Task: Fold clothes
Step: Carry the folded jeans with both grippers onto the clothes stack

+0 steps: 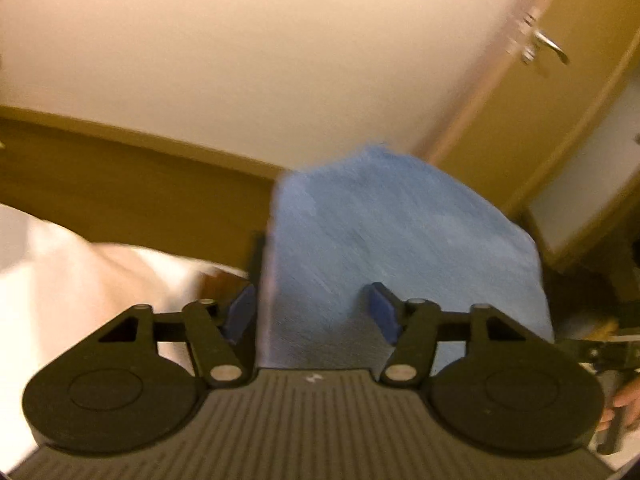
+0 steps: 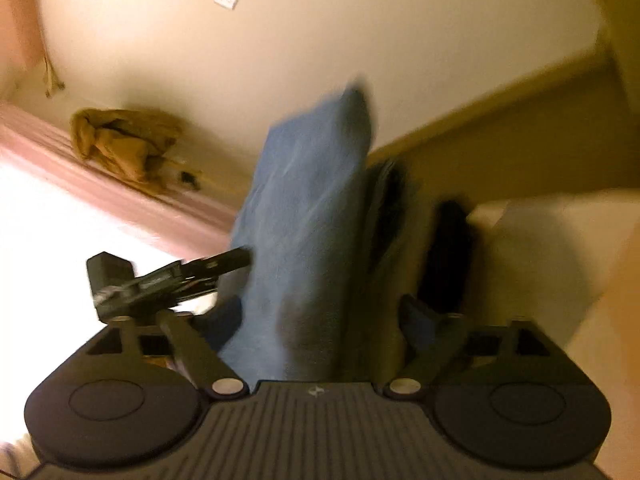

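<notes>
A folded blue cloth (image 1: 392,240) stands up between the fingers of my left gripper (image 1: 312,312), whose jaws stand wide apart; its left pad (image 1: 240,312) touches the cloth's edge. In the right wrist view the same blue cloth (image 2: 304,240) rises between the fingers of my right gripper (image 2: 324,320), also spread wide, with the right pad (image 2: 420,320) apart from it. The left gripper (image 2: 168,276) shows there at the cloth's left side. Both views are blurred by motion.
A white bed surface (image 1: 60,280) lies at the left, with a wooden headboard (image 1: 120,184) behind. A door with a metal handle (image 1: 548,44) is at the right. A tan garment (image 2: 124,140) lies on a pink-edged surface. Dark clothes (image 2: 448,248) lie behind the blue cloth.
</notes>
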Demonstrator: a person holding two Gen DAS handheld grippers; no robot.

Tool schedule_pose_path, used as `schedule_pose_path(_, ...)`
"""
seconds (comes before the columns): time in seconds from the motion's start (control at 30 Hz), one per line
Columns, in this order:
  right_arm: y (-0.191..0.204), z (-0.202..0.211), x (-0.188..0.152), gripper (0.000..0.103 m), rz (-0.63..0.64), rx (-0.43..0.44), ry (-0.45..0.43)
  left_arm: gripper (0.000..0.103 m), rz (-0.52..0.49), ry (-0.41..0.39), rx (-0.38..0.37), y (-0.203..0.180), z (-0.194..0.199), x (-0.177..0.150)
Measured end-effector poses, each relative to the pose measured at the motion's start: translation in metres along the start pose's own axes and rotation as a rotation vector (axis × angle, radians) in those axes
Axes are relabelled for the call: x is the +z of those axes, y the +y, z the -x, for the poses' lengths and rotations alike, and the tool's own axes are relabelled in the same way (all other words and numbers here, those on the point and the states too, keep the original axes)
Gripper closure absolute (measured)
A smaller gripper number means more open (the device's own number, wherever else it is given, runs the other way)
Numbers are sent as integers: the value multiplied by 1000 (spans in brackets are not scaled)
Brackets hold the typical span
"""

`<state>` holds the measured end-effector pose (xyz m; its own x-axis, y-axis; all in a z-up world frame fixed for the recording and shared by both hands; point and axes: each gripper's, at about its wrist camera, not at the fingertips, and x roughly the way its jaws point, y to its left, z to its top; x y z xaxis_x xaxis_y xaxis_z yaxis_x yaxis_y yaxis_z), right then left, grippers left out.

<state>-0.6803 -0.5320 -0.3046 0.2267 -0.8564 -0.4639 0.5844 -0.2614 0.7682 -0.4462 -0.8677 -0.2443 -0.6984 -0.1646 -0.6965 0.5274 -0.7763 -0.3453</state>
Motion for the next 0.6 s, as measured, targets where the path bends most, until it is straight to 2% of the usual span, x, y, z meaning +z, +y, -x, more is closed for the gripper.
schedule_pose_path(0.07,6,12,11,20,138,-69,-20,53,-7,-48,39,-7,22,3)
schedule_pose_path(0.1,12,18,16,27,214,-106,-33,53,-19,-69,52,-14,31,3)
schedule_pose_path(0.13,19,21,27,44,297,-140,-50,53,-45,-80,61,-26,37,0)
schedule_pose_path(0.17,29,19,38,54,388,-155,-72,53,-71,-90,71,-39,43,-2)
schedule_pose_path(0.2,40,19,38,70,478,-154,-94,53,-99,-98,76,-53,48,-6)
schedule_pose_path(0.23,51,20,38,80,568,-152,-116,53,-130,-99,66,-71,49,-14)
schedule_pose_path(0.3,69,17,38,82,733,-150,-150,53,-190,-102,55,-101,45,-31)
schedule_pose_path(0.37,73,2,37,82,830,-155,-154,53,-246,-102,67,-127,36,-49)
schedule_pose_path(0.47,56,-25,38,82,880,-174,-124,54,-289,-82,171,-142,11,-72)
schedule_pose_path(0.53,38,-43,36,81,894,-199,-103,58,-285,-52,248,-136,-6,-86)
schedule_pose_path(0.6,13,-61,29,80,867,-225,-99,58,-288,-76,253,-130,-7,-95)
